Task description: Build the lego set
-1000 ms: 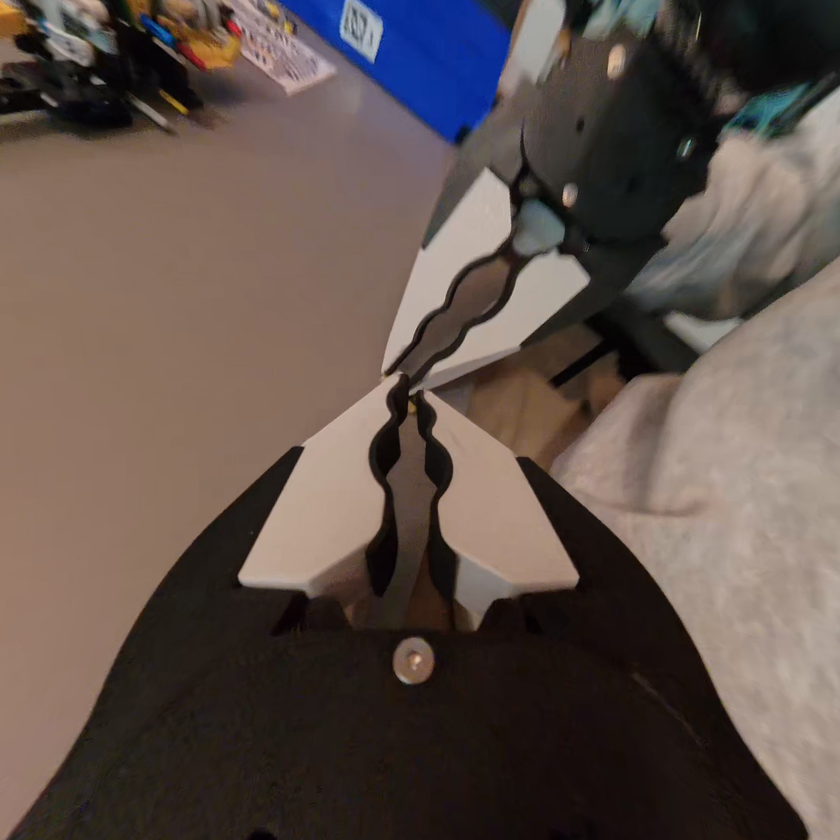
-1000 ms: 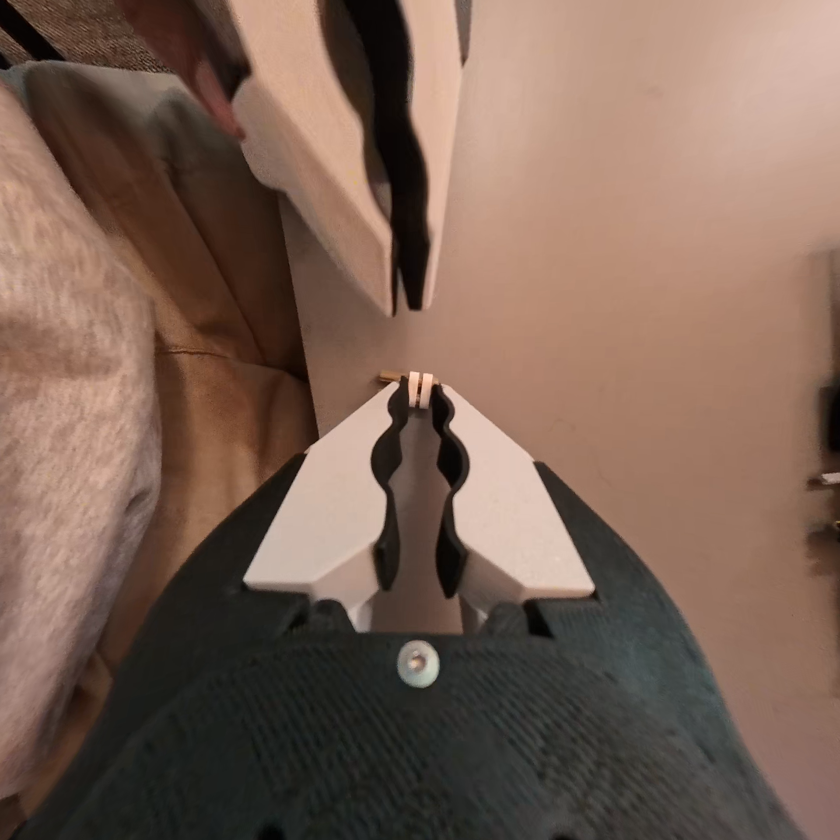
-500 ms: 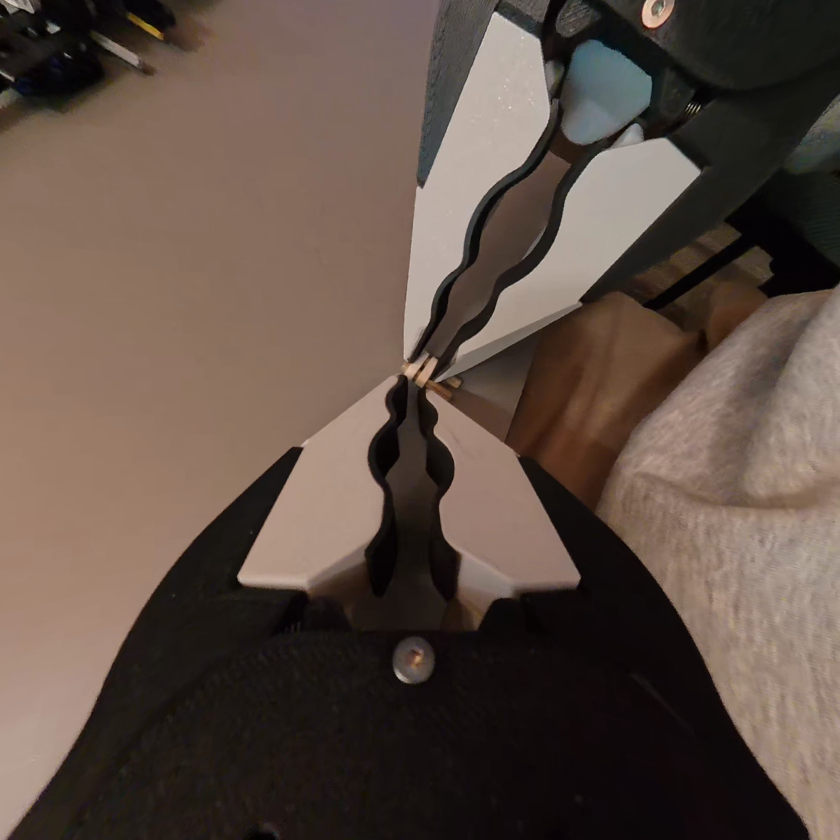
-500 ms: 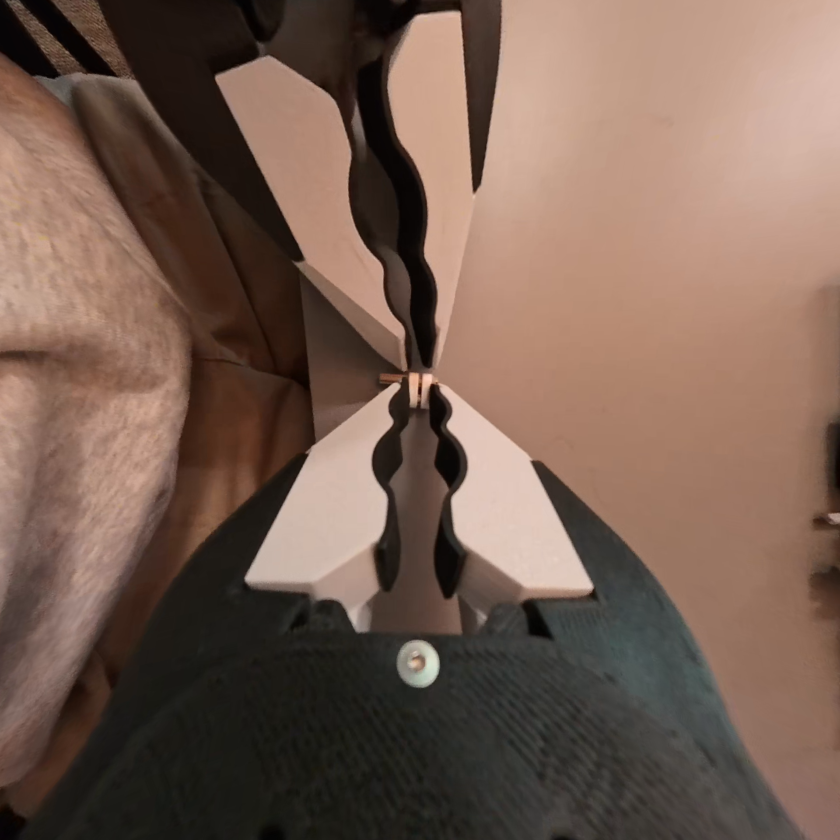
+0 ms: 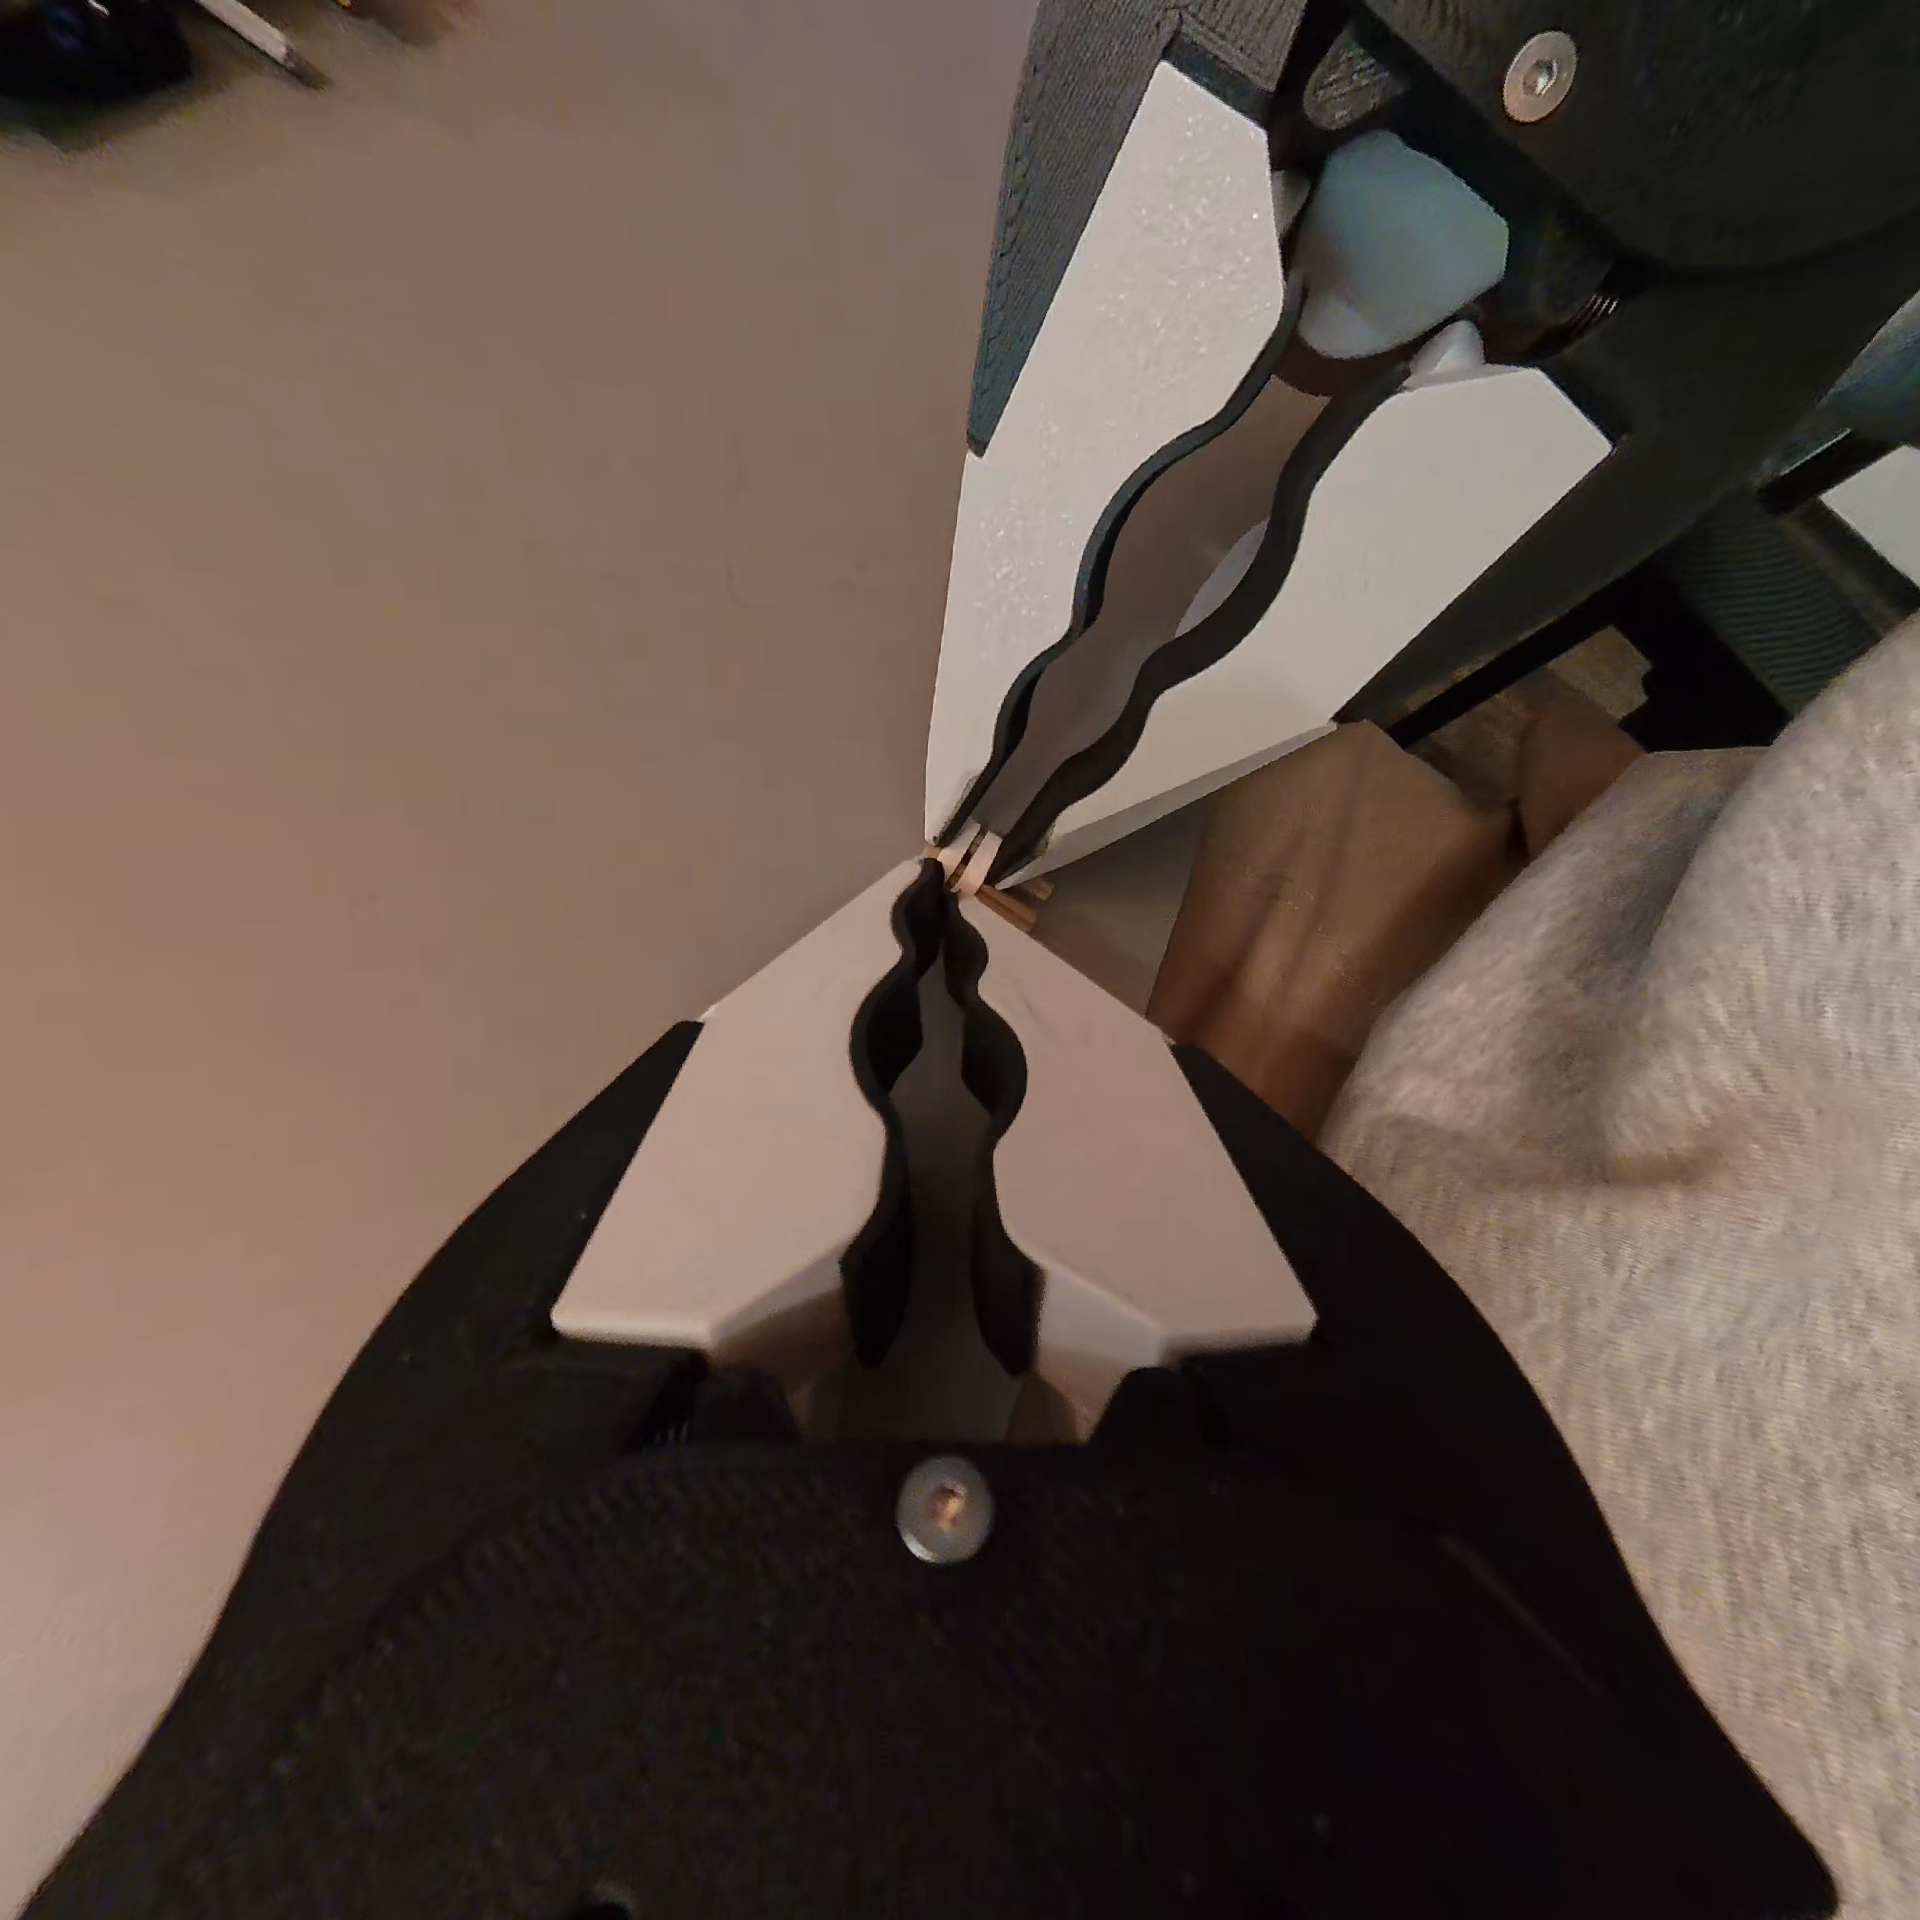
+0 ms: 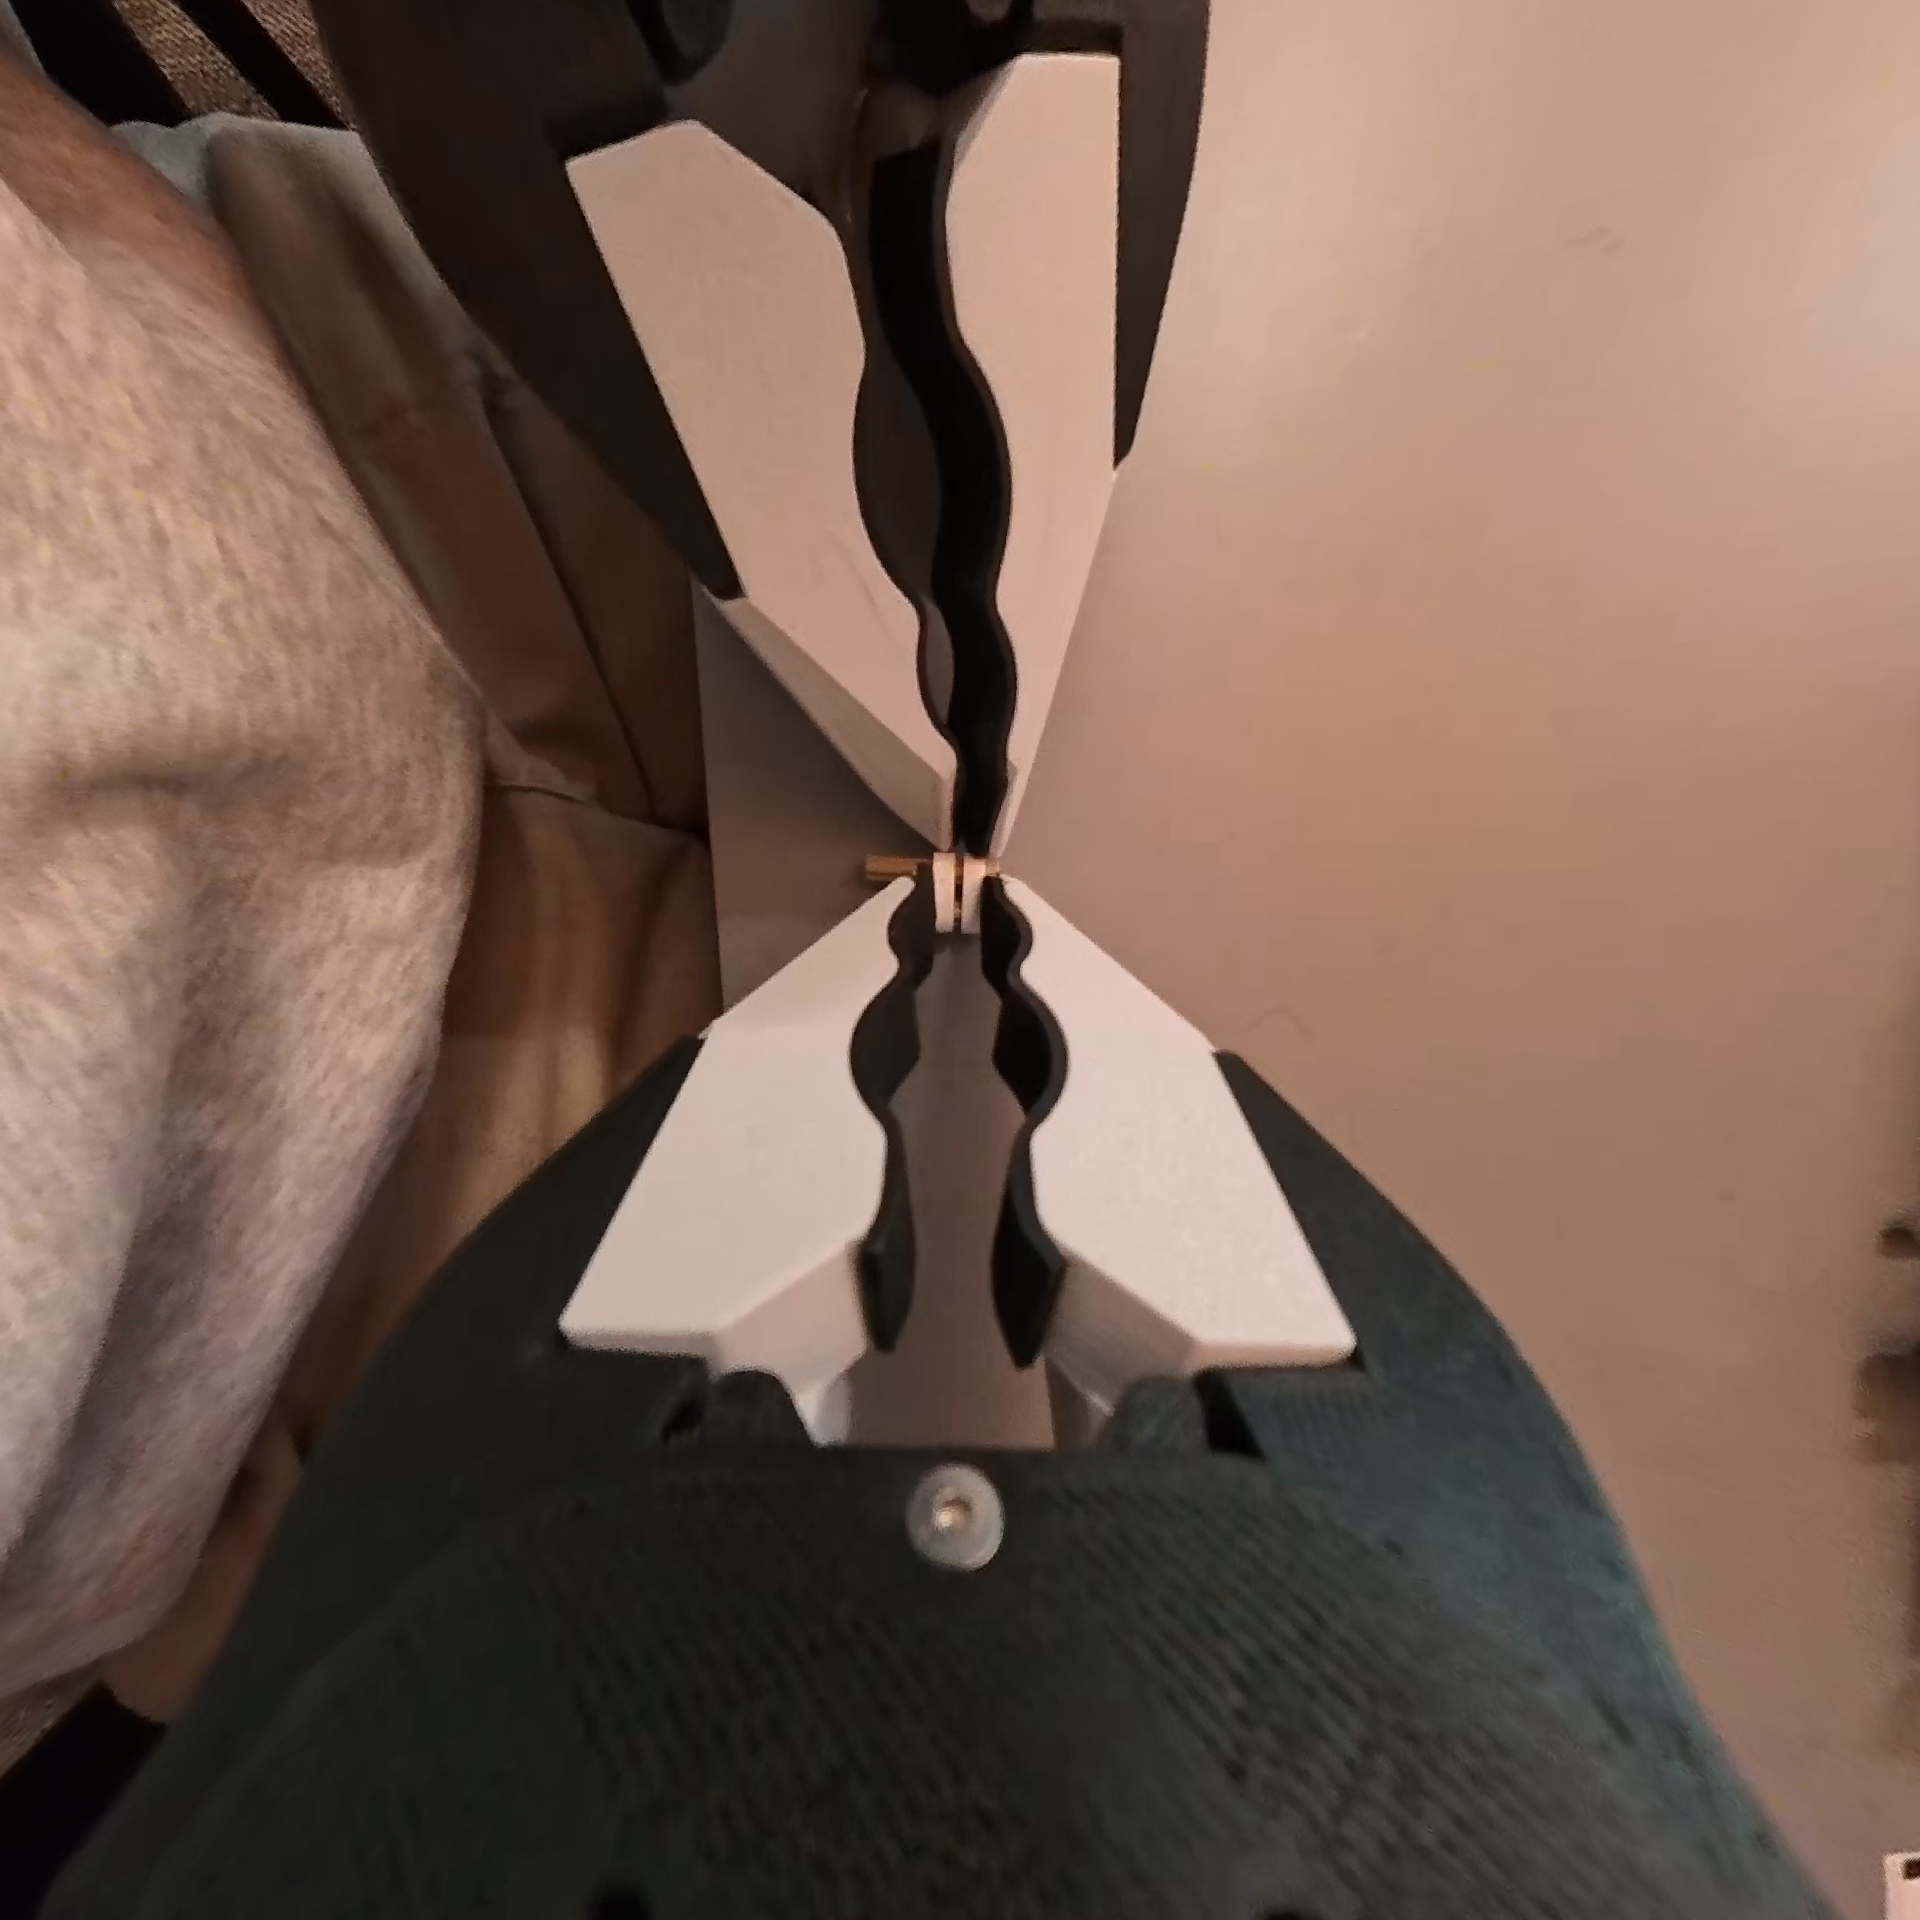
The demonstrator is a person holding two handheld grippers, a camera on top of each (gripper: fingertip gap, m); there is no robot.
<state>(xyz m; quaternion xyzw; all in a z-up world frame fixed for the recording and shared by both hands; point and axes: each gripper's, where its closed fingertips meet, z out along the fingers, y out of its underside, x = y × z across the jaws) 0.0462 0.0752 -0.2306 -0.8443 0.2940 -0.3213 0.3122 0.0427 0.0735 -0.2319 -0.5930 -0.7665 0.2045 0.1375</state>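
My right gripper is shut on two thin white lego pieces, held side by side. A tan axle sticks out of them to the left. My left gripper is shut, and a sliver of a small tan piece shows at its tips. The two grippers meet tip to tip above the table edge. In the left wrist view the right gripper comes in from the upper right with the white pieces. In the right wrist view the left gripper comes down from above.
The beige table lies under both grippers, and its edge runs just beside the tips. A person's grey sleeve and tan trousers are close by. Dark lego parts lie far off at the back, and more dark items sit at the edge.
The two grippers have closed the gap and now touch tip to tip. The left gripper's tips have reached the white pieces held by the right.
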